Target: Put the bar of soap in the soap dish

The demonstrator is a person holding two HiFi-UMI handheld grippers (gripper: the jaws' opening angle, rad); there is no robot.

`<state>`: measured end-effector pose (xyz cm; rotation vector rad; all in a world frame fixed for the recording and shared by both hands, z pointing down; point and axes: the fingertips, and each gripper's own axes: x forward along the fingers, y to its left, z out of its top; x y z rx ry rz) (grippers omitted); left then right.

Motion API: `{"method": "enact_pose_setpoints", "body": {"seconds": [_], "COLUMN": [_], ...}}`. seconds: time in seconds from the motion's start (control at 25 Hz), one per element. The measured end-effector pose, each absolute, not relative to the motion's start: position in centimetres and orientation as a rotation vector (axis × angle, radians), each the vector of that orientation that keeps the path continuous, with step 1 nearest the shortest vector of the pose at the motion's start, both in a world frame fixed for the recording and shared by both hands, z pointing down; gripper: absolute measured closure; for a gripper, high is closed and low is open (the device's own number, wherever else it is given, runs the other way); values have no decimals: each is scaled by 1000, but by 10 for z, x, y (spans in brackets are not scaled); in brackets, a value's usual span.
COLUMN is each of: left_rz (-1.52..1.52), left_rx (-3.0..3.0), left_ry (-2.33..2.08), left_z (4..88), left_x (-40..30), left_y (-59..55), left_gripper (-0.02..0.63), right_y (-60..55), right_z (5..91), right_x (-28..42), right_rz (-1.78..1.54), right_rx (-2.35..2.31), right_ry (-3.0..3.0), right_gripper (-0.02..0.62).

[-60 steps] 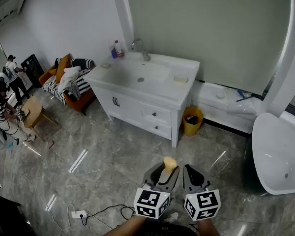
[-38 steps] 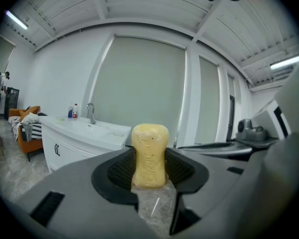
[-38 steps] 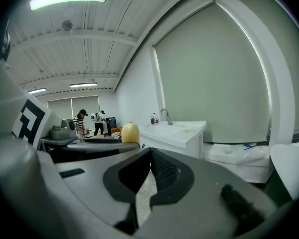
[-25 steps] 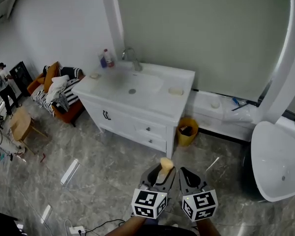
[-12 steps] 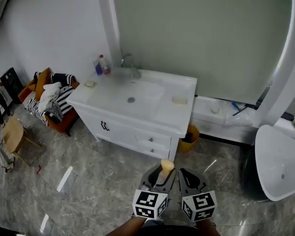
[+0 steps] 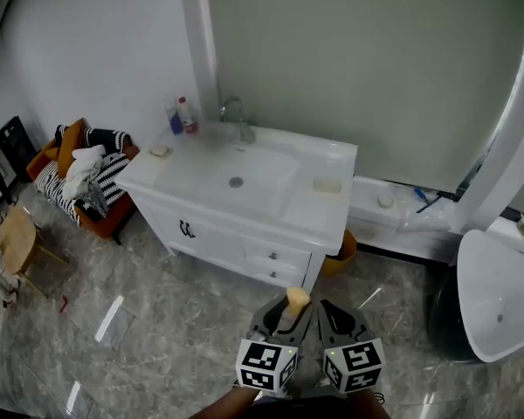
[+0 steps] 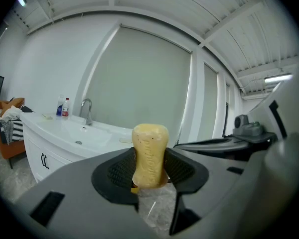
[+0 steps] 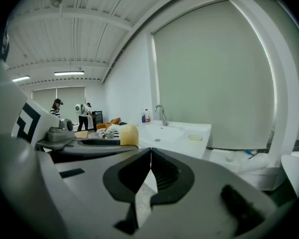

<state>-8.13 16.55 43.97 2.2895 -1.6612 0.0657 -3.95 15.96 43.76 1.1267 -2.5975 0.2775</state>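
My left gripper (image 6: 287, 314) is shut on a yellow bar of soap (image 6: 295, 301) that stands upright between its jaws; the bar of soap (image 7: 149, 155) fills the middle of the left gripper view. Right beside it, my right gripper (image 6: 335, 318) is shut with nothing in it, its jaws (image 8: 150, 171) meeting edge to edge. Both hang over the floor in front of a white vanity (image 6: 325, 219). A pale soap dish (image 6: 327, 184) lies on the counter right of the basin, and a smaller dish (image 6: 160, 151) sits at the counter's left end.
A chrome tap (image 6: 236, 116) and two bottles (image 6: 180, 116) stand at the vanity's back. A yellow bin (image 6: 337, 253) sits right of the vanity, a white tub (image 6: 499, 295) at far right. An orange sofa with cushions (image 6: 79, 172) and a small wooden table (image 6: 16, 240) stand at left.
The view has closed in on the vanity, which now sits nearer and more central. Both grippers keep their place at the bottom, the left still shut on the soap.
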Motion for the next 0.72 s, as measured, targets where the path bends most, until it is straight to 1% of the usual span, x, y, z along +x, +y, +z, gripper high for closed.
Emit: {"method": "enact_pose_setpoints", "body": {"seconds": [0.36,0.72], "left_rz": [94,119], "left_rx": [2302,2270], "left_ry": [-1676,-1722], "left_z": [441,440], "left_x": [-78,-60], "left_y": [129,76], "left_gripper": [422,422], "right_y": [122,66], "right_z": [442,442], "right_x": [-36,-19], "right_rz": [289,301], "right_rx": [1134,1082], "right_ry": [-2617,-2649], "right_gripper": [583,583]}}
